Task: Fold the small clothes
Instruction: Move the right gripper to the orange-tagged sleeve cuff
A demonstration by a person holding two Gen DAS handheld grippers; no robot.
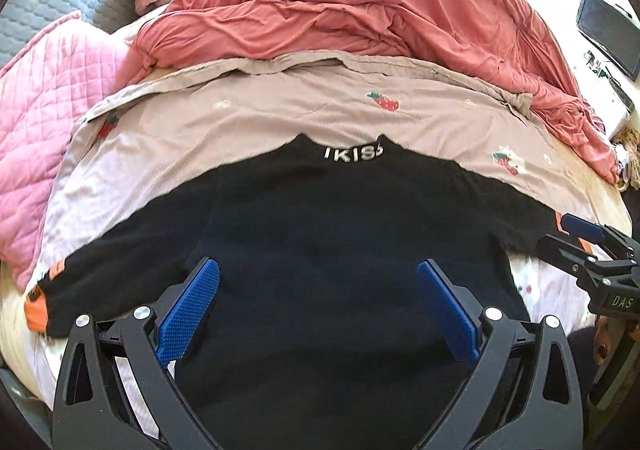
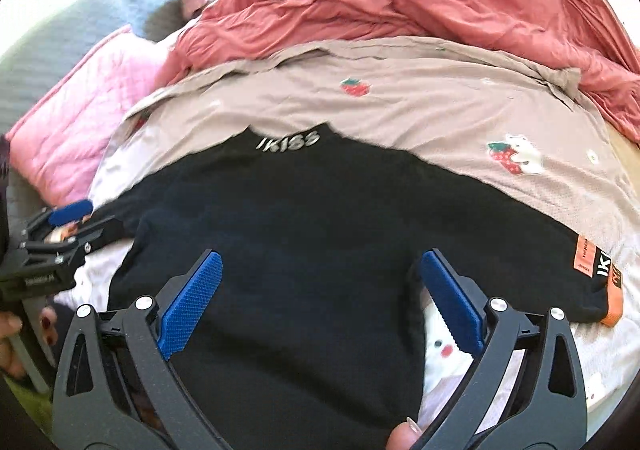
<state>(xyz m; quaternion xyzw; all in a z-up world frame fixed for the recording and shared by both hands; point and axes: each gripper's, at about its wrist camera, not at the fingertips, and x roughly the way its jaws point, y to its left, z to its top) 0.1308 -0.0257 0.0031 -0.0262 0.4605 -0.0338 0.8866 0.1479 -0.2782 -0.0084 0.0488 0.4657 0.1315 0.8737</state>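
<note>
Your black top (image 1: 340, 242) lies spread flat across the middle of both views, its collar with the white IKISS lettering (image 1: 353, 153) toward the upper centre and its sleeves running out to the left and right edges; orange cuffs (image 2: 600, 270) show at the sleeve ends. It rests on a beige strawberry-print sheet (image 1: 280, 110), with a rumpled coral duvet (image 1: 360, 14) piled behind it in the upper part of each frame and a pink quilted pillow (image 1: 44, 98) at the left.

Your left gripper (image 1: 318, 304) sits at the bottom centre of the left wrist view, its blue pads (image 1: 188, 314) spread wide apart over the black fabric and clasping nothing; your right gripper (image 2: 322, 296) is likewise wide open above the top's lower body, gripping nothing, with its right-hand pad over the garment's side edge and the white printed cloth (image 2: 444, 350) beside it; a fingertip (image 2: 404, 438) shows at the bottom edge of the right wrist view.
</note>
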